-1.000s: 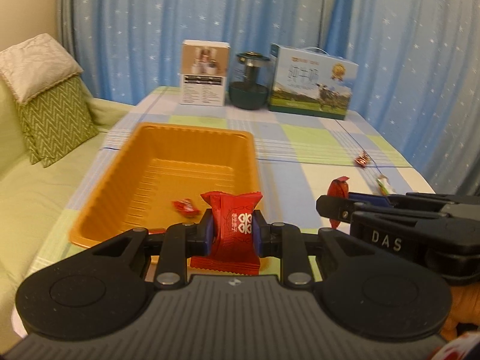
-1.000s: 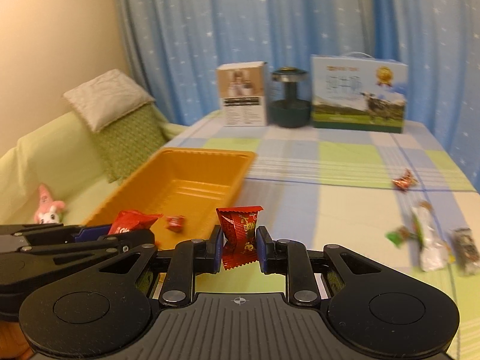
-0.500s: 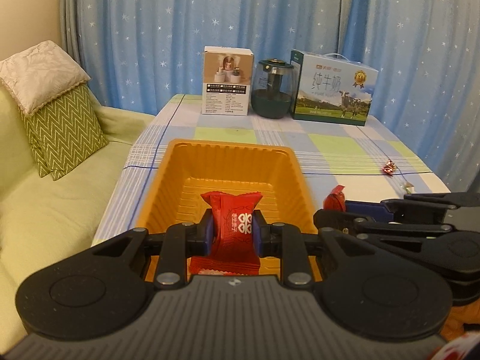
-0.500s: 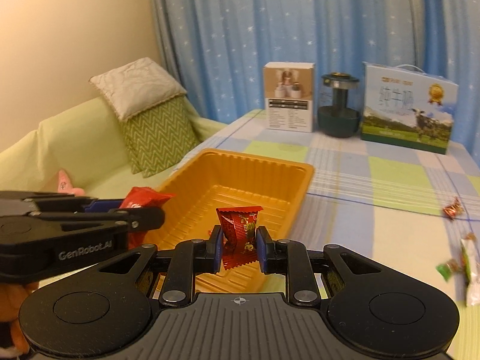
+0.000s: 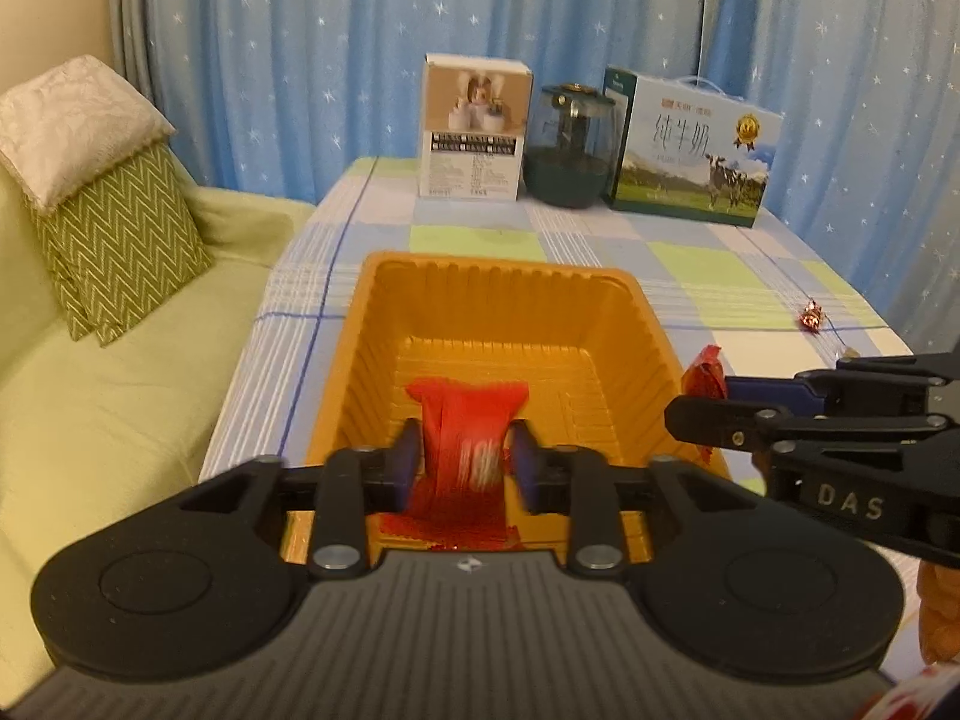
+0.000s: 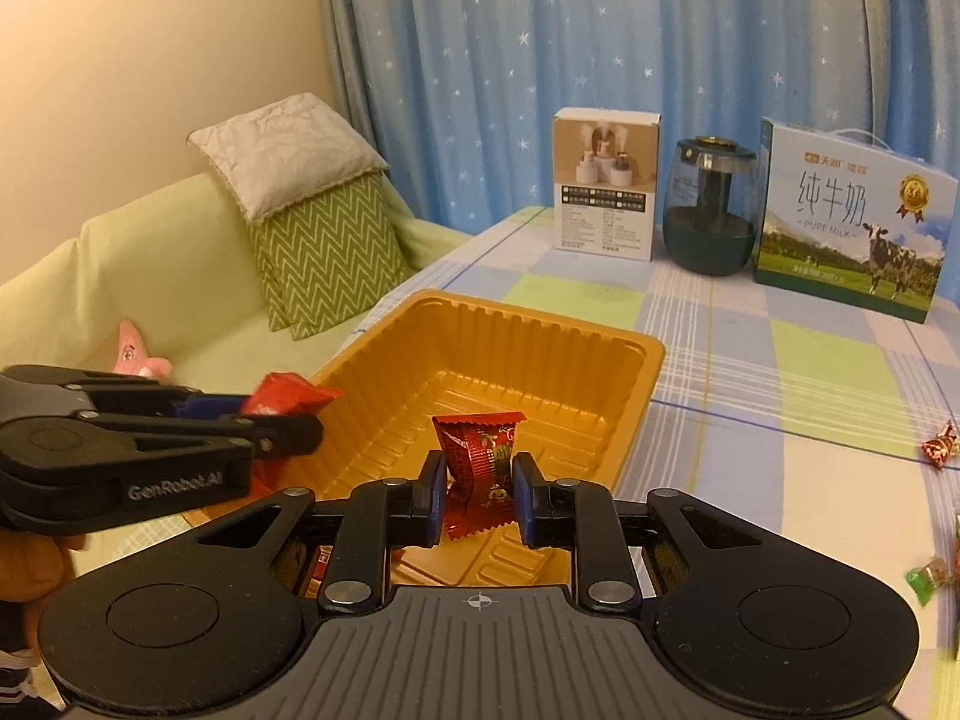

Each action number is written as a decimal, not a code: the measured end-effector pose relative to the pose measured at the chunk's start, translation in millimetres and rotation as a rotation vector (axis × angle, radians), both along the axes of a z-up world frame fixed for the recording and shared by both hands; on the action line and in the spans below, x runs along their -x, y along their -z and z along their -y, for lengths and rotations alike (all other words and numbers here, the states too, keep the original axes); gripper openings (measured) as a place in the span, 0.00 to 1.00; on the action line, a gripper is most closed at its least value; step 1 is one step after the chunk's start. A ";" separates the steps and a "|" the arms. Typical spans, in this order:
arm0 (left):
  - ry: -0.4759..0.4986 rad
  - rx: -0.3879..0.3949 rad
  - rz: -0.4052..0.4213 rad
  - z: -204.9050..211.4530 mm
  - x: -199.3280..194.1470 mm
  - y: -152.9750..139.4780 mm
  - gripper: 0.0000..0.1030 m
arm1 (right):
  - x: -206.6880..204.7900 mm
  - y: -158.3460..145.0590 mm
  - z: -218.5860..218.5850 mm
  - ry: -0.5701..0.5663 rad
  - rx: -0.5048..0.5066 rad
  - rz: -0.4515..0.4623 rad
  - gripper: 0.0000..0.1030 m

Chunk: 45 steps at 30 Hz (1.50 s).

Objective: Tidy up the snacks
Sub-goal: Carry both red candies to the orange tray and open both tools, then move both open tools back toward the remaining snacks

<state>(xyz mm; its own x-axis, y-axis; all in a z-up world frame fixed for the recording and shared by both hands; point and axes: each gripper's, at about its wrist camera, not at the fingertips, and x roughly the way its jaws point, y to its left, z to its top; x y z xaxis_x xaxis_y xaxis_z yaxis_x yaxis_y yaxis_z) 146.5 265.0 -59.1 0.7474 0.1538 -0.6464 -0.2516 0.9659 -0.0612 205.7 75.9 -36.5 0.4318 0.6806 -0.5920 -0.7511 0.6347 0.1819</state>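
**Two red snack packets held over the orange tray**

The red packet between the left gripper fingers is smeared by motion, so its print cannot be read and its lower edge runs into a red blur. The jaws are opening, with slim gaps showing between the blue pads and the wrapper; whether the pads still touch it is hard to tell. The packet hangs above the near end of the orange tray, whose near rim is hidden behind the gripper body.

The right gripper pinches a darker red candy packet upright, its pads pressed on the wrapper's sides, also over the tray's near end. Both grippers tilt downward, side by side.

At the table's right edge lie a small red wrapped candy and a green one, the latter cut by the frame. A white box, a dark jar and a milk carton stand along the table's far edge.
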 end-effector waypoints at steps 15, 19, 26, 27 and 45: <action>-0.071 0.010 0.021 -15.2 21.7 -2.9 0.37 | 0.5 1.0 -1.8 -0.036 -0.019 -0.039 0.23; -0.080 0.018 0.022 -17.0 28.3 -3.2 0.38 | -4.4 1.7 3.1 0.011 -0.044 -0.069 0.58; -0.083 0.016 0.025 -12.4 33.3 -6.1 0.39 | -10.3 -3.2 20.5 0.085 -0.058 -0.061 0.59; -0.081 0.018 0.025 -11.8 33.6 -6.7 0.39 | -10.7 -3.6 23.0 0.093 -0.060 -0.063 0.59; -0.017 0.021 0.036 41.8 32.9 -23.9 0.43 | 4.3 -19.9 78.5 0.154 -0.064 -0.026 0.59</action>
<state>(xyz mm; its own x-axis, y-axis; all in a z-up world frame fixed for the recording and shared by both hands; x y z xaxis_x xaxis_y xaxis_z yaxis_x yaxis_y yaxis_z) 113.6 223.2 -35.2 0.7675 0.1532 -0.6225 -0.2652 0.9599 -0.0908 201.4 -2.6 -16.6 0.5192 0.6438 -0.5621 -0.6399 0.7288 0.2437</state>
